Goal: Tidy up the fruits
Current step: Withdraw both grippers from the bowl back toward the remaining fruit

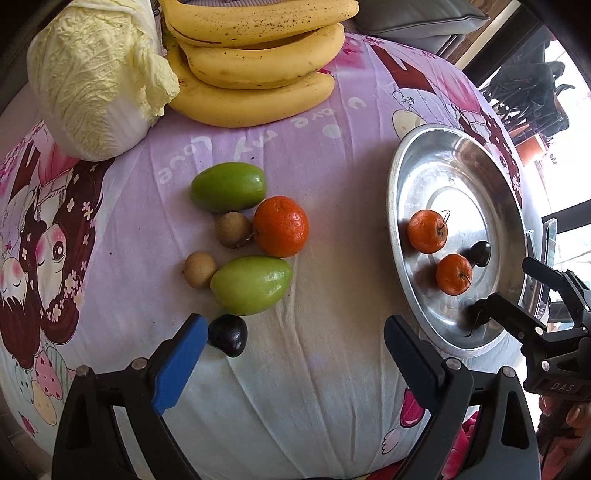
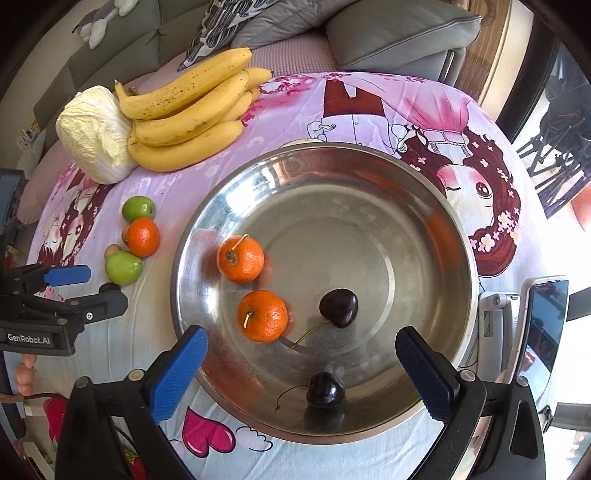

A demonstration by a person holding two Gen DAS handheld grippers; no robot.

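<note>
A steel bowl [image 2: 436, 221] holds two tangerines [image 2: 241, 259] [image 2: 263, 316] and two dark cherries [image 2: 339, 307] [image 2: 325, 390]; the bowl also shows in the left wrist view [image 1: 436, 162]. On the cloth lie two green fruits [image 1: 228, 187] [image 1: 251, 285], a tangerine [image 1: 281, 226], two small brown fruits [image 1: 233, 229] [image 1: 200, 269] and a dark cherry [image 1: 228, 335]. My left gripper [image 1: 295, 339] is open and empty, its left fingertip beside that cherry. My right gripper [image 2: 301, 354] is open and empty over the bowl's near part, the near cherry between its fingers.
A banana bunch [image 1: 255, 62] and a napa cabbage [image 1: 96, 77] lie at the far left of the table. A phone on a stand [image 2: 543, 332] stands right of the bowl. Sofa cushions [image 2: 399, 33] lie behind the table.
</note>
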